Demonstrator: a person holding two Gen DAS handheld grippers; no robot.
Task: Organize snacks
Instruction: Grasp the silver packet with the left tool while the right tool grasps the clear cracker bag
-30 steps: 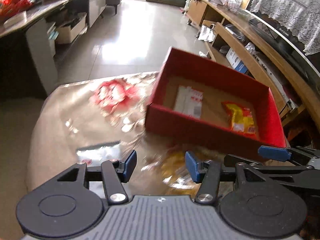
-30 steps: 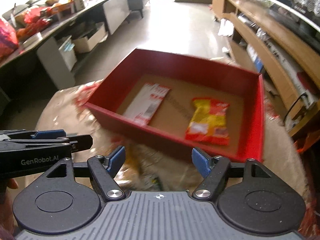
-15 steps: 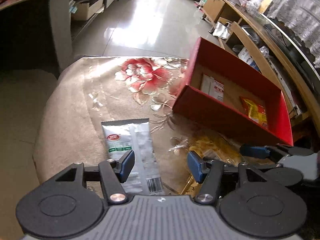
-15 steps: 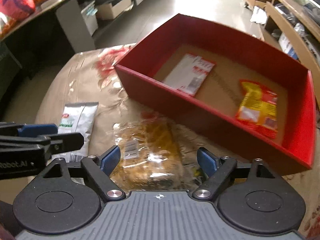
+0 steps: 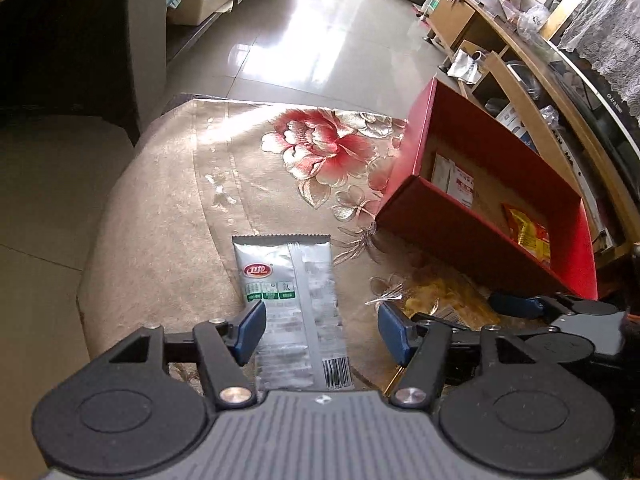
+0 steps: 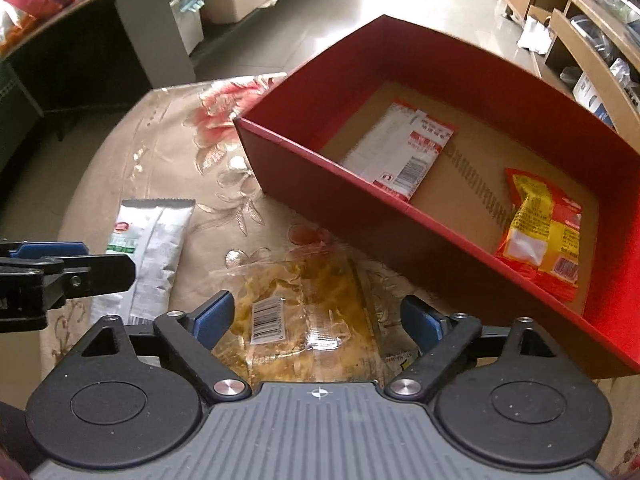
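A silver snack packet point(image 5: 294, 300) lies flat on the flowered tablecloth, between the open fingers of my left gripper point(image 5: 322, 330); it also shows in the right wrist view point(image 6: 150, 248). A clear bag of yellow snacks point(image 6: 308, 312) lies between the open fingers of my right gripper point(image 6: 318, 318); it also shows in the left wrist view point(image 5: 444, 296). A red box point(image 6: 320, 184) holds a white-and-red packet point(image 6: 400, 152) and a yellow-and-red packet point(image 6: 540, 232). The box also shows in the left wrist view point(image 5: 452, 232).
The table point(image 5: 160, 208) has a rounded left edge dropping to the floor. A dark counter point(image 5: 80, 40) stands at the far left. Wooden shelves point(image 5: 540, 80) run along the right. My left gripper point(image 6: 60, 276) shows at the left of the right wrist view.
Both grippers have drawn back and tilted down from the red box toward the near table. The silver packet now lies between the left fingers, the clear bag between the right fingers.
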